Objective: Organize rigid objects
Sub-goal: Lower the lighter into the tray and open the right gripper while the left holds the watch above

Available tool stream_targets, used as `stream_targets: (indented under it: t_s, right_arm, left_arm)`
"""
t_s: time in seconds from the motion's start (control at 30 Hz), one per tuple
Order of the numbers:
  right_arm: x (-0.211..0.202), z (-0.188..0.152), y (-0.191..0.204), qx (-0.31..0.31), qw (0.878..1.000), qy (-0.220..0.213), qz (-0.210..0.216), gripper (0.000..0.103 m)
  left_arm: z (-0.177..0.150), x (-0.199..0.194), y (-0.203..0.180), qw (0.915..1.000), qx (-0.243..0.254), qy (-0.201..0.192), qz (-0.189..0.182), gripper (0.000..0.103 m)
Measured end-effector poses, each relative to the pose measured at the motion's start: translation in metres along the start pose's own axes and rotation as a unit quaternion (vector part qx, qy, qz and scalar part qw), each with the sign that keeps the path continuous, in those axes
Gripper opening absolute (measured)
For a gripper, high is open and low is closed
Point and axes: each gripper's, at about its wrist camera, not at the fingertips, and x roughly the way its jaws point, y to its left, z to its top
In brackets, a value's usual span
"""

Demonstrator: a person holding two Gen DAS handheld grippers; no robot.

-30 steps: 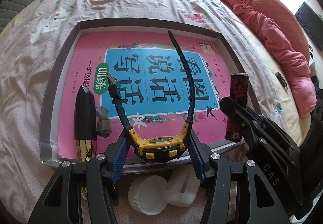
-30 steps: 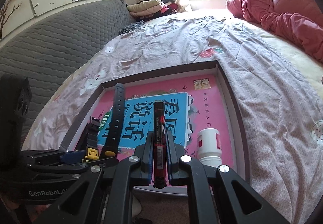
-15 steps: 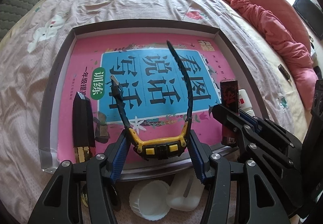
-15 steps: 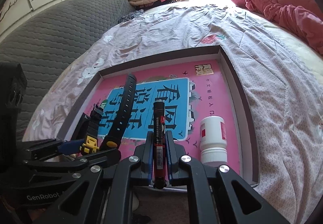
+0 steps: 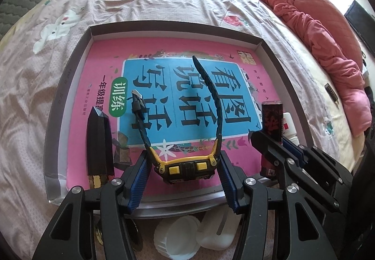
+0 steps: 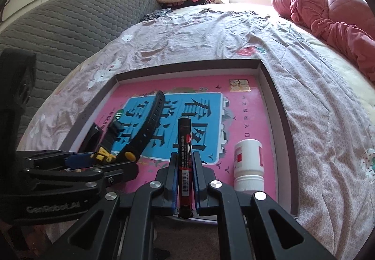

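Currently, left wrist view: my left gripper (image 5: 185, 175) pinches the yellow-black watch (image 5: 186, 169) by its case above the tray (image 5: 68, 86) near edge; the pink book (image 5: 103, 65) beyond lies mostly bare. Right wrist view: my right gripper (image 6: 185, 173) clamps the red battery (image 6: 185, 159) upright, white bottle (image 6: 248, 163) just beside, near the tray's right wall.
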Motion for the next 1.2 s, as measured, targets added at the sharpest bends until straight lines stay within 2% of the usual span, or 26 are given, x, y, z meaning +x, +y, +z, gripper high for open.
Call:
stream_targets:
  t_s: [0.37, 0.5, 1.0, 1.2]
  right_arm:
    - [0.007, -0.001, -0.001, 0.001, 1.000, 0.016, 0.004, 0.011]
    - [0.012, -0.004, 0.001, -0.010, 0.999, 0.028, -0.013, 0.011]
    - [0.011, -0.006, 0.002, -0.025, 0.999, 0.029, -0.026, 0.011]
    - [0.007, -0.004, -0.001, -0.022, 0.999, 0.023, -0.026, 0.015]
  left_arm:
    - [0.001, 0.002, -0.001, 1.0000, -0.005, 0.001, 0.002, 0.058]
    - [0.001, 0.002, 0.000, 1.0000, -0.006, 0.001, 0.001, 0.058]
    - [-0.003, 0.000, 0.001, 1.0000, 0.001, -0.001, 0.006, 0.058]
    - [-0.004, 0.000, -0.001, 1.0000, 0.002, -0.004, 0.008, 0.058]
